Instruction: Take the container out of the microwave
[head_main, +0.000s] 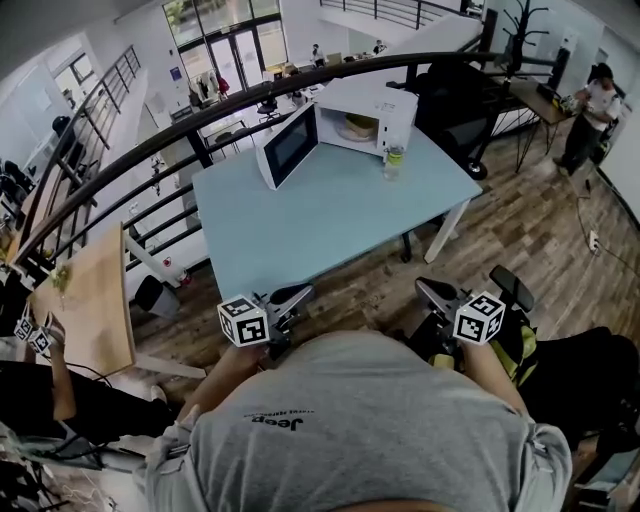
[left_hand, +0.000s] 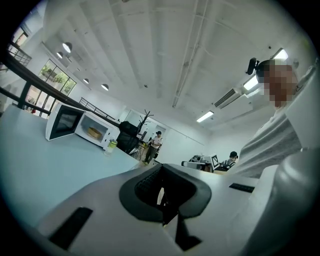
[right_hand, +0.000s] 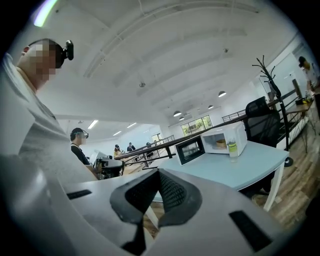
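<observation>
Fingers of the left gripper (head_main: 300, 296) and right gripper (head_main: 428, 290) are closed and empty. Far ahead, the container (head_main: 360, 127) sits in the microwave (head_main: 395, 105); a careless reach could topple the adjacent bottle (head_main: 394, 160).

The head camera looks steeply down on the pale blue rectangular surface (head_main: 330, 215). Cameras on the left hand-held gripper (head_main: 303, 293) and right hand-held gripper (head_main: 422, 287) look level, far from the shared white boxy microwave (head_main: 388, 104).

Grey T-shirt (head_main: 370, 430), dark print (head_main: 276, 421) at neck; left gripper (head_main: 300, 296) and right gripper (head_main: 426, 289): pale shells (right_hand: 210, 235), black-and-white marker cubes (head_main: 243, 322), black ribbed fingers (right_hand: 172, 192).
</observation>
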